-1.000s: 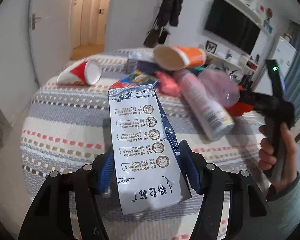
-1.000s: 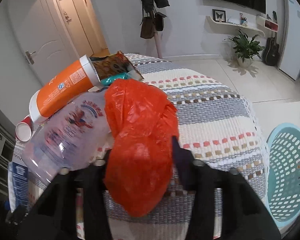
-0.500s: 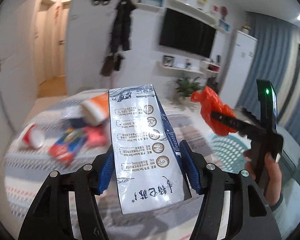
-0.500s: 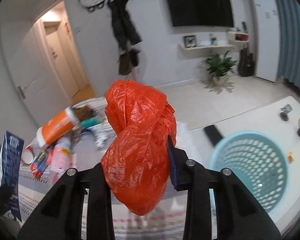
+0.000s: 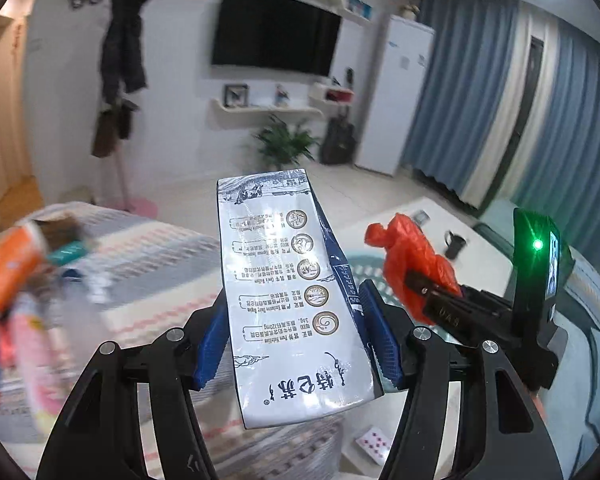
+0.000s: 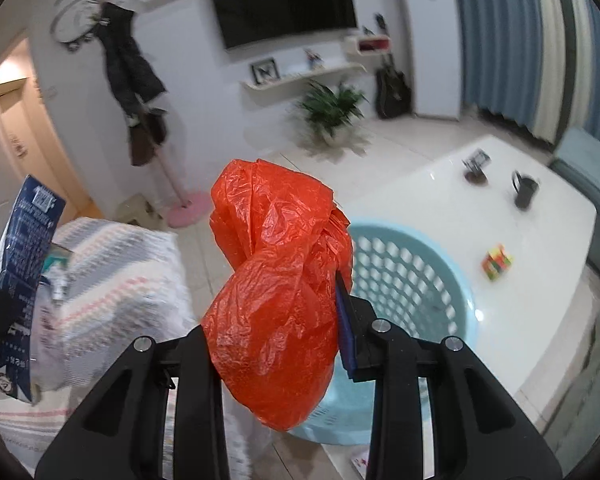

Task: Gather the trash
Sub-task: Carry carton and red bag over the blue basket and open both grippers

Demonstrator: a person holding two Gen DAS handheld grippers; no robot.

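Both grippers swung from striped table toward basket (image 6: pixel 428 280). Left gripper (image 5: pixel 298 350) clamps milk carton (image 5: pixel 288 292); right gripper (image 6: pixel 278 344) clamps orange bag (image 6: pixel 276 280). Step: transport. Next: position over basket, release.

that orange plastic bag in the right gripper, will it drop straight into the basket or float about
The orange plastic bag looks thin and crumpled, so probably very light and floppy; it may drift rather than drop. Bunched into a knot, it should hold together. The basket sits just behind it.
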